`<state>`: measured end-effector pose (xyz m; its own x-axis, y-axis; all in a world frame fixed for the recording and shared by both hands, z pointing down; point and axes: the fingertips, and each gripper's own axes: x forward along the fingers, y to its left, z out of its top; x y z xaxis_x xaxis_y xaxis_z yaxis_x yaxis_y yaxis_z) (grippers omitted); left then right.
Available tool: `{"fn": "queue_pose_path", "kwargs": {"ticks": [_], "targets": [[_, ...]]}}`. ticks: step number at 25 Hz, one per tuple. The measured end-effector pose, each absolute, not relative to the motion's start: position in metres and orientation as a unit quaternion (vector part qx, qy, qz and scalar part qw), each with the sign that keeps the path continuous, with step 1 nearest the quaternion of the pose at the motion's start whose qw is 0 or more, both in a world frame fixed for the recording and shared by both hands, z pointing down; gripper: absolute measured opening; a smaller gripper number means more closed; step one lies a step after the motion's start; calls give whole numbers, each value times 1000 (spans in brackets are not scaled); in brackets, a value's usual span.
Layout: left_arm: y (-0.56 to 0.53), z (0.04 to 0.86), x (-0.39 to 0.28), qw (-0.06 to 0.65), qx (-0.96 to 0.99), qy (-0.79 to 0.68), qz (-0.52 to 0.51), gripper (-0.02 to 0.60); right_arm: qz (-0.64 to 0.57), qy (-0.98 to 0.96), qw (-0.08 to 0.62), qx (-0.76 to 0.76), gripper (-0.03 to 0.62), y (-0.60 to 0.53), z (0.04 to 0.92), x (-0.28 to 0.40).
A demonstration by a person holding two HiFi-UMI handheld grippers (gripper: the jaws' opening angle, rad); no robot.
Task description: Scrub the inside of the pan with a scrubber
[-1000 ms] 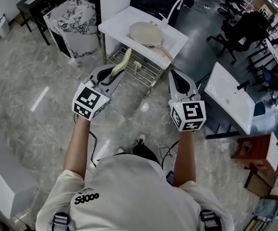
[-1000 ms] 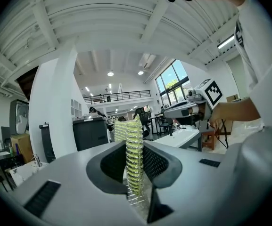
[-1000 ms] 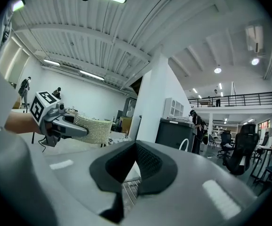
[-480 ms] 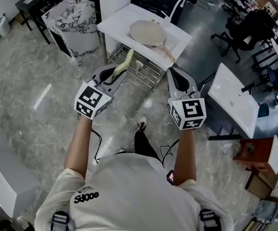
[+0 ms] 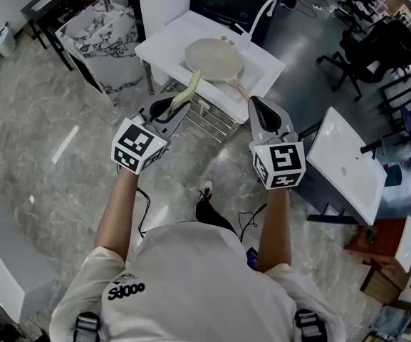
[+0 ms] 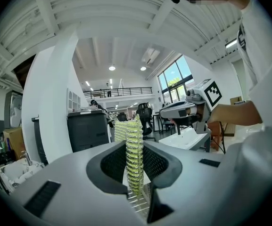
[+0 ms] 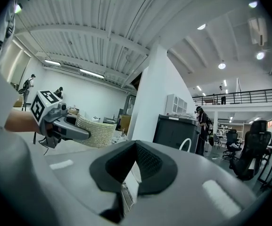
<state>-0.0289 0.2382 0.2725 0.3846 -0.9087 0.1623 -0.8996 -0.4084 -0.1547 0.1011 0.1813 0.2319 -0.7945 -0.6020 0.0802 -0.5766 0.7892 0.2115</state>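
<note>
Pan (image 5: pixel 212 57) lies flat on the white table (image 5: pixel 164 43), ahead of both my grippers, open side up. Nothing is touching it. Its handle (image 5: pixel 243 83) runs back toward my right gripper (image 5: pixel 263 107), and in the head view the handle's end sits just ahead of that gripper's tip.

Scrubber (image 5: pixel 188 89) is a yellow-green mesh pad, stood on edge and clamped in my left gripper (image 5: pixel 171 111). The jaws are closed onto its lower part and the rest sticks out forward past the tips. In the head view its far end overlaps the table's near edge, short of the pan. I can't tell the height above the table.

Right gripper's jaws are together with nothing between them. It's held level with the left gripper, well apart from it and off to its right.

White faucet (image 5: pixel 259 9) arches up at the table's far edge, beyond the pan. Wire rack (image 5: pixel 212 112) sits under the table, ahead of and below the left gripper's tip. Marble-pattern cabinet (image 5: pixel 100 33) is further forward and to the left of the left gripper. A second white basin unit (image 5: pixel 344 159) is off to the right of the right gripper.
</note>
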Motion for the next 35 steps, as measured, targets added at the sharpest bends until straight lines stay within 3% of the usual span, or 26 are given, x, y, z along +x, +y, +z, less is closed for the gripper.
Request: {"fn": "queue_pose_path", "kwargs": {"ticks": [35], "targets": [[15,298,-36,-14,-810,579,-89,69,-28,-941,84,326,9,-53,261,121]]}}
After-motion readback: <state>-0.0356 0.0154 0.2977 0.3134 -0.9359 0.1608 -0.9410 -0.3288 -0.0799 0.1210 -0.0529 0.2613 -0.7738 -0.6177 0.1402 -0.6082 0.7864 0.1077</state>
